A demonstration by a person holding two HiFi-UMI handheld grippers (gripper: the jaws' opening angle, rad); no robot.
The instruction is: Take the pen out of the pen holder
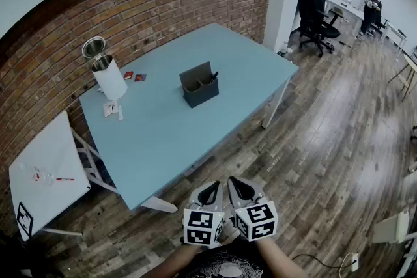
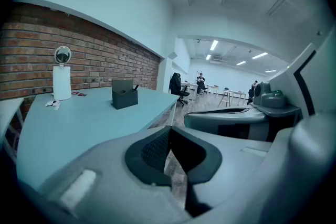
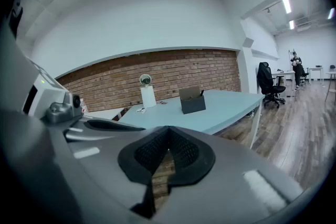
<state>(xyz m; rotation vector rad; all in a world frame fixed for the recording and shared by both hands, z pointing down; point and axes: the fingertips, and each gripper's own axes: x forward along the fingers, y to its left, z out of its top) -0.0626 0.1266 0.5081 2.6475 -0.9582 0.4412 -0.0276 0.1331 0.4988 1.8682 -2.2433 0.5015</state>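
A dark grey pen holder (image 1: 199, 86) stands near the middle of the light blue table (image 1: 163, 133), with a black pen (image 1: 214, 77) sticking up from its right compartment. The holder also shows small and far off in the left gripper view (image 2: 124, 95) and the right gripper view (image 3: 192, 100). Both grippers hover side by side over the wooden floor, well short of the table's near edge. My left gripper (image 1: 210, 193) and right gripper (image 1: 237, 188) are shut, with nothing between the pads.
A white cylinder with a round metal mirror (image 1: 104, 68) stands at the table's back left, with small red items (image 1: 134, 77) and paper bits beside it. A white side table (image 1: 45, 169) stands to the left. A brick wall runs behind. An office chair (image 1: 316, 10) stands far back.
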